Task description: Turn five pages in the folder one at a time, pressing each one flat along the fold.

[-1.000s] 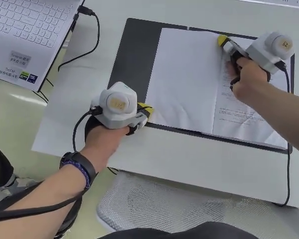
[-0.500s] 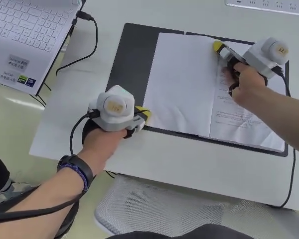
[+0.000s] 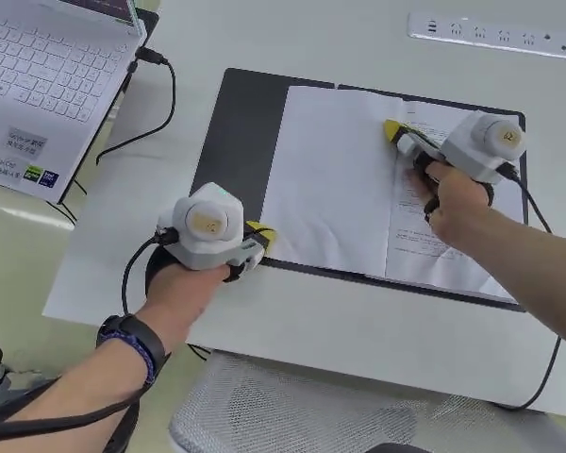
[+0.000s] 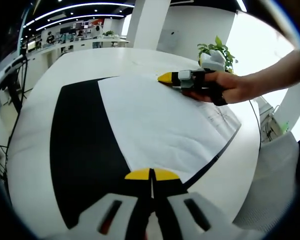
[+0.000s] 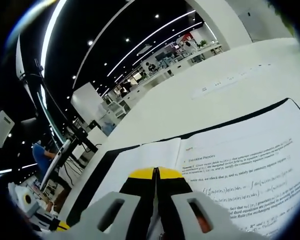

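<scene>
A: Where's the left gripper (image 4: 151, 174)?
B: At the near edge of the open folder (image 4: 80, 150), yellow tips pressed together by the blank page (image 4: 155, 120).
A: And farther off?
B: The right gripper (image 4: 166, 78), in a hand (image 4: 225, 89), its yellow tip at the page's far edge.

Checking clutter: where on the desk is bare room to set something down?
Bare desk runs along the near edge in front of the folder, between the folder and the power strip, and left of the folder below the cable. Crowded: the open folder, with the left claw and right claw on it, and the laptop corner.
</scene>
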Available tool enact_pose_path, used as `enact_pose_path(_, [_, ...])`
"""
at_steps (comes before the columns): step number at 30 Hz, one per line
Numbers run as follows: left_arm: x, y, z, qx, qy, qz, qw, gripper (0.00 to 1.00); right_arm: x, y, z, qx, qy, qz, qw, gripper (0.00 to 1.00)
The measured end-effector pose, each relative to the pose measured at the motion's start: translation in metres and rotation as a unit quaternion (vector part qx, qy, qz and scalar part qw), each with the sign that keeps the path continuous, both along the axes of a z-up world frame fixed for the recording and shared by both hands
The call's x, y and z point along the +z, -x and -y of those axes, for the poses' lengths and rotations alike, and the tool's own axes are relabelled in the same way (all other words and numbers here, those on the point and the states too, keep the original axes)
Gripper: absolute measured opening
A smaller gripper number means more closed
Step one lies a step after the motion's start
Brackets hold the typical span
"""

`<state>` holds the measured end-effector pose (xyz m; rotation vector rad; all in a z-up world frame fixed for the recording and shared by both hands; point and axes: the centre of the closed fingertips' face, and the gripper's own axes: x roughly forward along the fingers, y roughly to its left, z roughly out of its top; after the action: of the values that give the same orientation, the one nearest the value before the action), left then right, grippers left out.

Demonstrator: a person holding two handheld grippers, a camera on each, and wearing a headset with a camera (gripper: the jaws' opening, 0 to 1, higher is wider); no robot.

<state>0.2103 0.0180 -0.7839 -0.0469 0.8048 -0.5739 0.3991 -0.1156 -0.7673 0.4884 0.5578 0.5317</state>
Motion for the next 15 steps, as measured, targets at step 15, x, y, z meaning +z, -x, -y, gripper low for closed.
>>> enact_pose_path(15, [0.0,0.0,0.0,0.009,0.003,0.006,0.9999,0.0,0.002,0.038,0.008,0.003,-0.009,0.006,0.9999,0.0])
